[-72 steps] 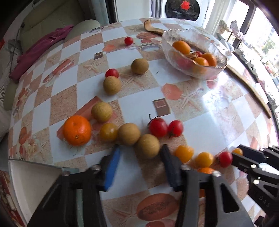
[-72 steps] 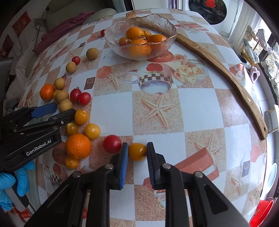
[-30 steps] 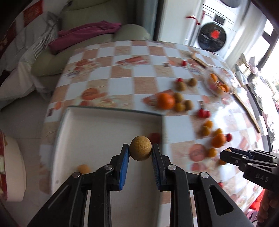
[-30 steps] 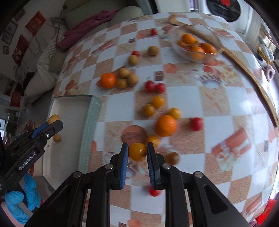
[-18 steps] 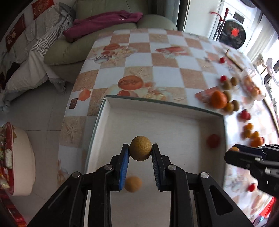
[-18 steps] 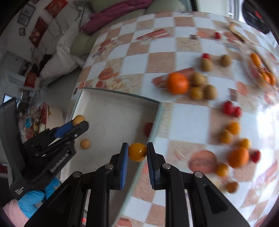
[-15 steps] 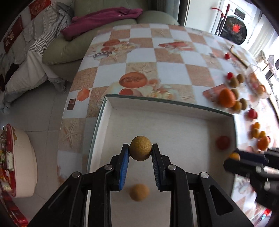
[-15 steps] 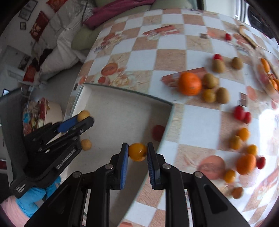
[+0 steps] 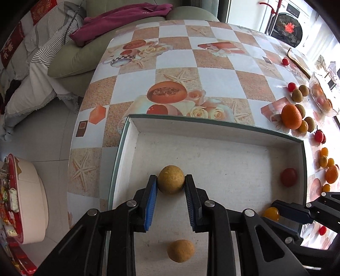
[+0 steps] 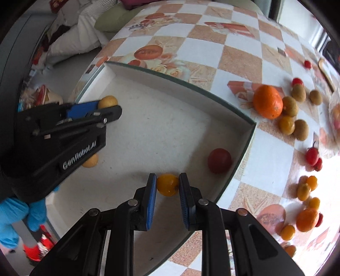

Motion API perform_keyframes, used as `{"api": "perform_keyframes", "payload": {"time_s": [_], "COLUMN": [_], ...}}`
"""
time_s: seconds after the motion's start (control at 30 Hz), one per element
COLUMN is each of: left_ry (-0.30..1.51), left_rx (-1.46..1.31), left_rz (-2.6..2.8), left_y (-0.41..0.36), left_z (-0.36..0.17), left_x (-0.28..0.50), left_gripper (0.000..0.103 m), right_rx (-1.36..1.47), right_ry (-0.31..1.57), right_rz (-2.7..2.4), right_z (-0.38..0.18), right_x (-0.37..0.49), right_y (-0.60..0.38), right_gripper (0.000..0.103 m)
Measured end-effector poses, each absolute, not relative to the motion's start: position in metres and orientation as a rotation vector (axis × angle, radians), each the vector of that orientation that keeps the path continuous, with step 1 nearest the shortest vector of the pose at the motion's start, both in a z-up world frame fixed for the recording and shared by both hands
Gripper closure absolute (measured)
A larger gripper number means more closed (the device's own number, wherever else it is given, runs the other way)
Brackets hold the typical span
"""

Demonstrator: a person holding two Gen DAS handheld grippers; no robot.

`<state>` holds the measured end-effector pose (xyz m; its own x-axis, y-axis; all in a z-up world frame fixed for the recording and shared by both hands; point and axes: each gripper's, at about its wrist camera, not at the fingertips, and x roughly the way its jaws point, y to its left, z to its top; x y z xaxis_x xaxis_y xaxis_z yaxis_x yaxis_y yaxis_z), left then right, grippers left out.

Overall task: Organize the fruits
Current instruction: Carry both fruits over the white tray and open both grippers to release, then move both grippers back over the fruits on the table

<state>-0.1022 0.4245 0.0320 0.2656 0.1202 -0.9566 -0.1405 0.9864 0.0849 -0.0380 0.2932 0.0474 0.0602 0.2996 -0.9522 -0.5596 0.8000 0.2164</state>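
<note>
Here the left gripper (image 9: 171, 196) is clamped on a brown fruit (image 9: 171, 179) over the white tray (image 9: 212, 135), close to its left wall. A second brown fruit (image 9: 180, 250) lies on the tray floor beneath. The right gripper (image 10: 167, 196) is closed on a yellow tomato (image 10: 167, 184) above the tray's near edge, not far from its right wall. A red tomato (image 10: 219, 160) rests in the tray against the right wall. Only the right wrist view shows the blue glove (image 10: 12, 212) behind the left gripper. Only the left wrist view shows the purple cloth (image 9: 125, 12) on the sofa beyond the table's far edge. Loose fruit lies on the checkered table (image 9: 180, 42) past the tray's right wall, among it a big orange (image 10: 267, 101).
</note>
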Motion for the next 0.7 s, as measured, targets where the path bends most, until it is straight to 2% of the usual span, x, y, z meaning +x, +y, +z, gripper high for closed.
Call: {"api": "perform_keyframes", "payload": {"time_s": [0.03, 0.07, 0.1, 0.23, 0.27, 0.4, 0.7], "left_ry": [1.289, 1.281, 1.257, 1.243, 1.245, 1.244, 1.223], "left_rx": [-0.009, -0.004, -0.006, 0.011, 0.009, -0.014, 0.035], "left_rz": [0.187, 0.194, 0.195, 0.173, 0.171, 0.179, 0.141], "left_y": [0.425, 0.425, 0.425, 0.42, 0.419, 0.423, 0.398], "left_z": [0.032, 0.034, 0.037, 0.044, 0.044, 0.049, 0.068], "left_x": [-0.102, -0.102, -0.103, -0.101, -0.1, -0.099, -0.102], "left_gripper": [0.046, 0.034, 0.029, 0.029, 0.029, 0.029, 0.029], "right_rx": [-0.255, -0.273, -0.286, -0.313, -0.314, -0.315, -0.204], "right_ry": [1.355, 1.347, 1.34, 1.309, 1.296, 1.25, 1.22], "right_rz": [0.66, 0.662, 0.667, 0.69, 0.7, 0.733, 0.672], "right_z": [0.048, 0.048, 0.048, 0.051, 0.053, 0.066, 0.094], "right_x": [-0.04, -0.042, -0.043, -0.052, -0.055, -0.068, -0.073], "right_y": [0.295, 0.296, 0.297, 0.298, 0.296, 0.287, 0.245], "right_gripper": [0.079, 0.078, 0.075, 0.047, 0.045, 0.021, 0.021]}}
